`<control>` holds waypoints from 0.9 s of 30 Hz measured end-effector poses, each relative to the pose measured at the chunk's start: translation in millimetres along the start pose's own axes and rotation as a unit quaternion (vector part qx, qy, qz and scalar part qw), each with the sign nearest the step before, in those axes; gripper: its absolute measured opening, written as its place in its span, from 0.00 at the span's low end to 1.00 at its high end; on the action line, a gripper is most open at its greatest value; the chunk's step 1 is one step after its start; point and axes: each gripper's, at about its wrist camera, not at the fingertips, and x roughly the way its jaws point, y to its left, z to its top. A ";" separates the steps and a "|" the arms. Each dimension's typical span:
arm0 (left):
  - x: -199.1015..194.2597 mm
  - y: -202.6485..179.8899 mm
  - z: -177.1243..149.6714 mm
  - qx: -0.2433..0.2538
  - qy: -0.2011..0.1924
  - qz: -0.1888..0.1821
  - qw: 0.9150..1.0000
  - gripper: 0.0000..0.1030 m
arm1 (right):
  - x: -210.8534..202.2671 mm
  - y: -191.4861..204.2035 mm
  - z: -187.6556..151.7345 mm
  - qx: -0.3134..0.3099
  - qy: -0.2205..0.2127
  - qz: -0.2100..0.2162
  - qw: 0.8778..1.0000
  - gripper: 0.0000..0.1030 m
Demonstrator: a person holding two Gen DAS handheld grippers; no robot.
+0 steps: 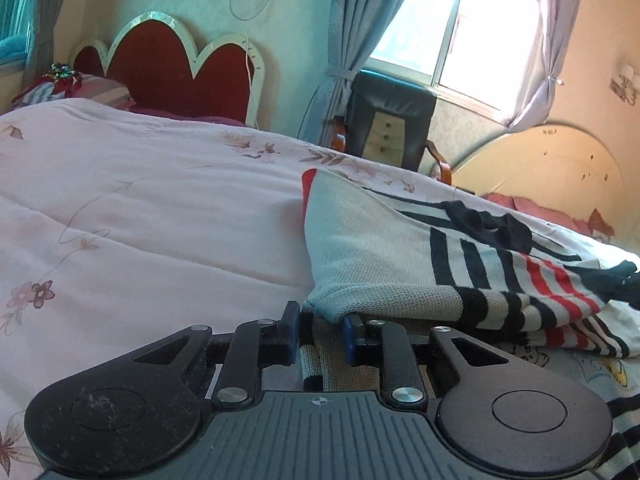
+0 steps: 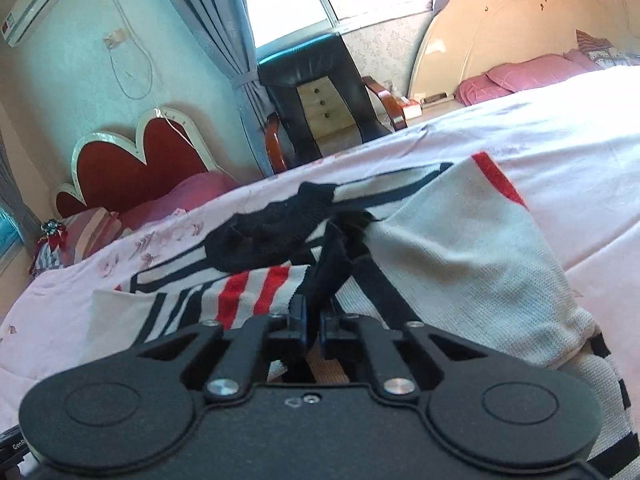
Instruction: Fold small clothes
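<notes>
Top: knit top (image 1: 380,240), white w/ black + red stripes, lies on the pink quilt (image 1: 140,208) of the bed, partly doubled over.
L gripper (image 1: 320,330): low at the near edge of the top. Jaws a bit apart, knit cloth between them; looks like a loose hold, not a hard pinch.
R gripper (image 2: 314,320): jaws nearly together, clamped on a dark strip of the top (image 2: 460,232).
Done: I think one flap is folded over; stripes show under the white part.
Left: rest of fold, then flatten. Black bit in the middle looks bunched up.
Edges: near hem by L gripper is rolled, not flat.
Room: lots of bare quilt beside the top. Chair (image 2: 320,88) + window are well apart, behind the bed.
</notes>
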 end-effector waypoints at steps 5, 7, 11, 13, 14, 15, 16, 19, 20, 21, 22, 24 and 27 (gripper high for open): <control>9.2 4.0 -1.3 0.004 0.029 -0.013 0.999 0.21 | 16.5 -17.4 -10.5 0.009 0.049 -0.025 0.998 0.06; 8.4 5.4 -1.7 0.011 0.033 -0.017 0.999 0.21 | 17.0 -19.8 -13.2 0.013 0.049 -0.022 0.998 0.08; -12.8 14.9 -0.8 0.030 0.040 -0.019 0.999 0.22 | 5.3 -23.3 -6.1 0.027 0.036 -0.043 0.998 0.29; -30.7 21.2 5.4 0.020 0.013 -0.010 1.000 0.22 | -7.5 -31.5 -0.8 0.043 0.013 -0.040 0.998 0.45; -35.7 22.1 11.6 0.007 0.001 -0.017 1.000 0.22 | -9.3 -34.3 2.9 0.042 0.010 -0.050 0.998 0.43; -36.5 19.4 18.2 -0.001 -0.005 -0.025 1.000 0.22 | -10.7 -36.3 6.3 0.040 0.004 -0.064 0.997 0.41; -33.8 12.5 25.1 0.001 -0.010 -0.033 0.999 0.22 | -12.7 -38.1 9.1 0.040 -0.007 -0.065 0.997 0.39; -10.8 -15.4 33.3 0.022 -0.005 -0.060 0.998 0.22 | -9.3 -30.4 12.3 0.012 -0.011 -0.043 0.999 0.25; 1.1 -23.0 31.1 0.026 0.011 -0.069 0.997 0.22 | -5.2 -24.5 10.5 -0.014 0.001 -0.036 0.999 0.25; 14.9 -29.5 25.9 0.035 0.038 -0.069 0.996 0.22 | -0.7 -20.1 6.7 -0.039 0.016 -0.037 0.998 0.20; 27.6 -35.6 16.9 0.048 0.062 -0.059 0.995 0.22 | 7.1 -17.6 1.6 -0.064 0.039 -0.049 0.996 0.13; 30.2 -39.2 8.3 0.058 0.048 -0.059 0.995 0.22 | 20.1 -19.5 -8.8 -0.097 0.068 -0.065 0.991 0.13; 22.4 -42.2 31.1 0.048 0.033 -0.057 0.997 0.23 | 11.8 -20.2 4.6 -0.088 0.056 -0.050 0.993 0.20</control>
